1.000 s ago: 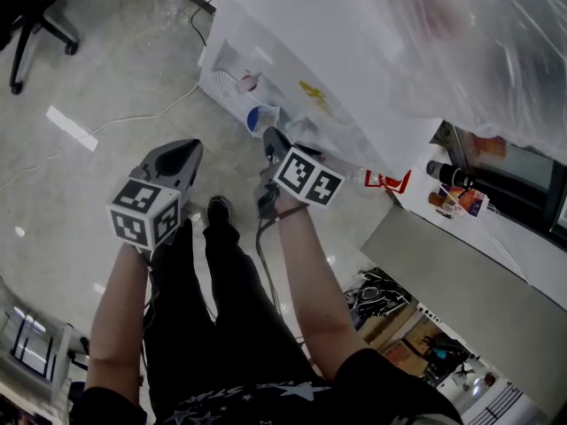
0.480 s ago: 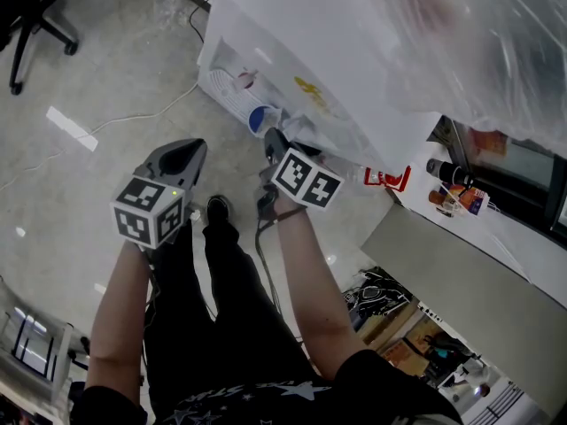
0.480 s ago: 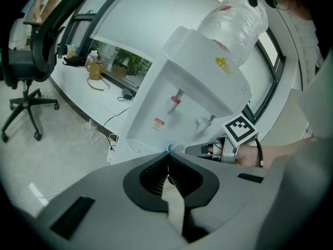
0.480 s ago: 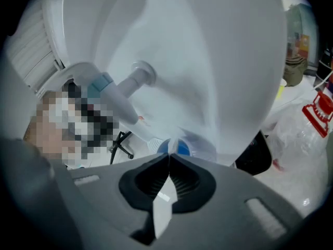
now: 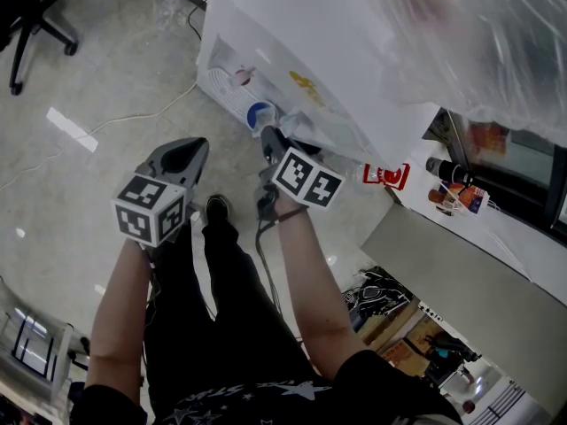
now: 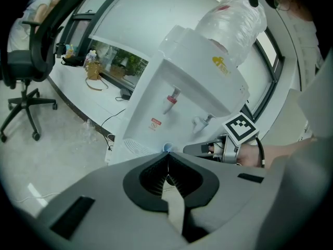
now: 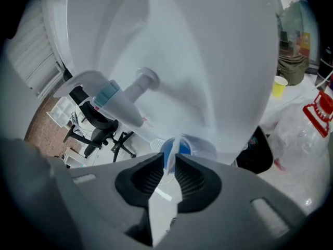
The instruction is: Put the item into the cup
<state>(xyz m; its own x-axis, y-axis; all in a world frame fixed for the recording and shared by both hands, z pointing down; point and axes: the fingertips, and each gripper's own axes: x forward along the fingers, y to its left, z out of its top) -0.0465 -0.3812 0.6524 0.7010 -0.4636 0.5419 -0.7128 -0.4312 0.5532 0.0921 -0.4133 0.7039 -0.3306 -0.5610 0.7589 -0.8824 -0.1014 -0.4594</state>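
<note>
A white water dispenser (image 5: 292, 69) stands in front of me, with a red tap (image 6: 170, 99) and a blue tap (image 7: 112, 100) in its recess. A clear plastic cup with a blue bottom (image 5: 260, 115) is held in that recess below the taps. My right gripper (image 5: 268, 136) is shut on the cup's wall, and in the right gripper view the cup (image 7: 177, 147) sits pinched between the jaws of the right gripper (image 7: 170, 165). My left gripper (image 5: 182, 156) hangs to the left over the floor, away from the dispenser. In its own view the left gripper (image 6: 167, 163) is shut on nothing.
A large plastic-wrapped water bottle (image 5: 478, 34) tops the dispenser. An office chair (image 5: 35, 16) stands at the far left and a cable (image 5: 133, 118) runs over the floor. A counter with bottles (image 5: 456, 189) is at the right. The person's shoe (image 5: 217, 209) is below the grippers.
Almost nothing has moved. The right gripper keeps the cup in the dispenser recess; the left gripper has drifted very slightly.
</note>
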